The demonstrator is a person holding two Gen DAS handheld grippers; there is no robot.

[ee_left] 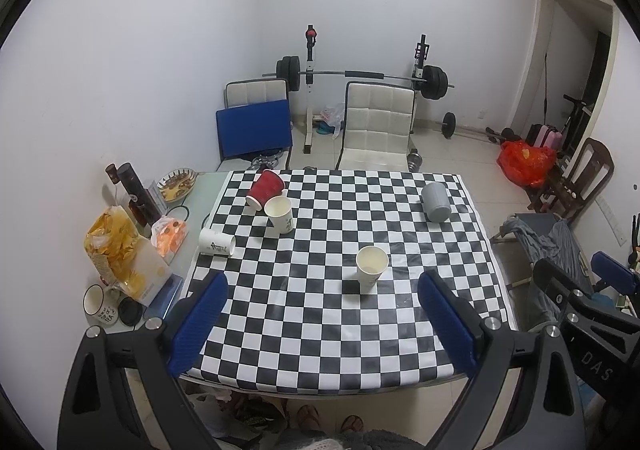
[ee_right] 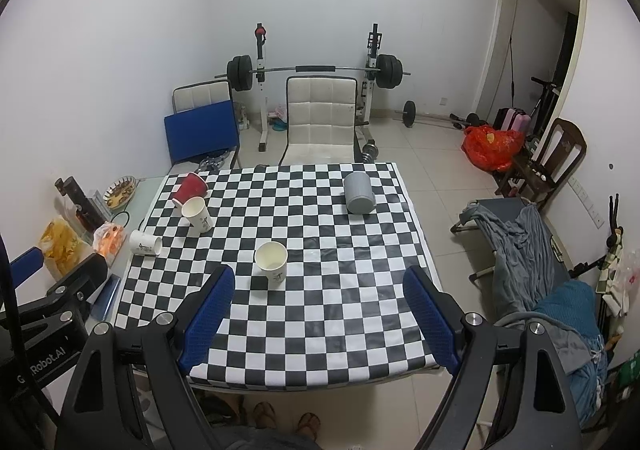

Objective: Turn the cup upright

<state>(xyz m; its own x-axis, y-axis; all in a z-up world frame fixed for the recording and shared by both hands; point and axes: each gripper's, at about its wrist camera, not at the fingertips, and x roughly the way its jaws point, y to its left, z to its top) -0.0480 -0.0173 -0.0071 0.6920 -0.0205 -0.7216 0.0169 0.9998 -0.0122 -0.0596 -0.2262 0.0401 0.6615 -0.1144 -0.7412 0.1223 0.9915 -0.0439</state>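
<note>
Checkered desk (ee_left: 400, 330), several cups, both grippers hovering at near edge.
Left gripper (ee_left: 322, 326) and right gripper (ee_right: 320, 320) spread wide, holding nothing. White cup (ee_left: 216, 243) on its side at far-left cloth edge, red cup (ee_left: 265, 188) tipped beyond it; likely flip targets. Grey cup (ee_left: 437, 202) inverted far right.

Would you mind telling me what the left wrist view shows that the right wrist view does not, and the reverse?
Only the left wrist view shows the white bowl and dark round lid at the table's left edge, plus the right tool's body at its right border. Only the right wrist view shows the teal cloth on the right, plus the left tool's body at its left border. Both share the checkered cloth, two upright paper cups, the tipped white cup, tipped red cup and grey mug.
</note>
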